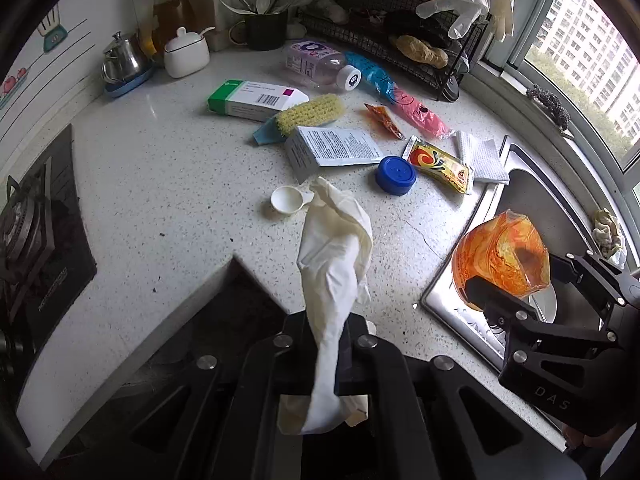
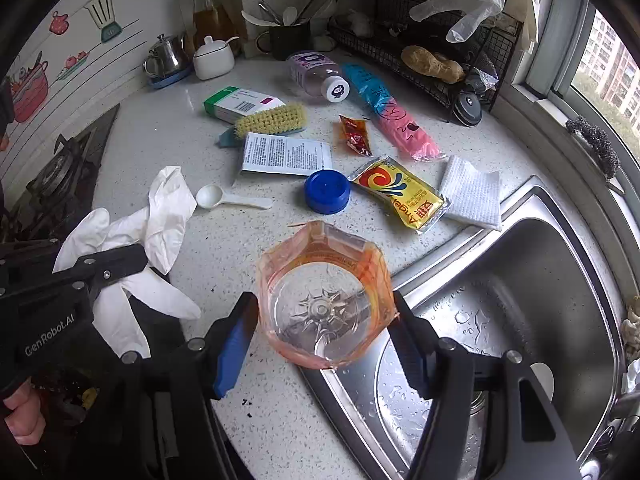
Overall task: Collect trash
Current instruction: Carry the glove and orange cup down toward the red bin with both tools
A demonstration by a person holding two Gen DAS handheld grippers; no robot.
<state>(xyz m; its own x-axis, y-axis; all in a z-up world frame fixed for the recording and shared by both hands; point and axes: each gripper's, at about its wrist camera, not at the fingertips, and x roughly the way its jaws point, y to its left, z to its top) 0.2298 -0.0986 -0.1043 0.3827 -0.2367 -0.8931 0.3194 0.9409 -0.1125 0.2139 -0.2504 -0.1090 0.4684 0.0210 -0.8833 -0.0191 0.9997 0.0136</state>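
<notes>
My left gripper is shut on a crumpled white latex glove and holds it above the counter's front edge; it also shows in the right wrist view with the glove. My right gripper is shut on a cut-off clear plastic bottle bottom with an orange label, held over the sink's left rim; the left wrist view shows it too. Trash lies on the speckled counter: a yellow sachet, a small red sachet, a blue lid, a folded leaflet.
A white scoop, scrub brush, medicine box, pink bottle, blue-pink packet and white cloth lie on the counter. A steel sink is right, a gas hob left, a wire rack behind.
</notes>
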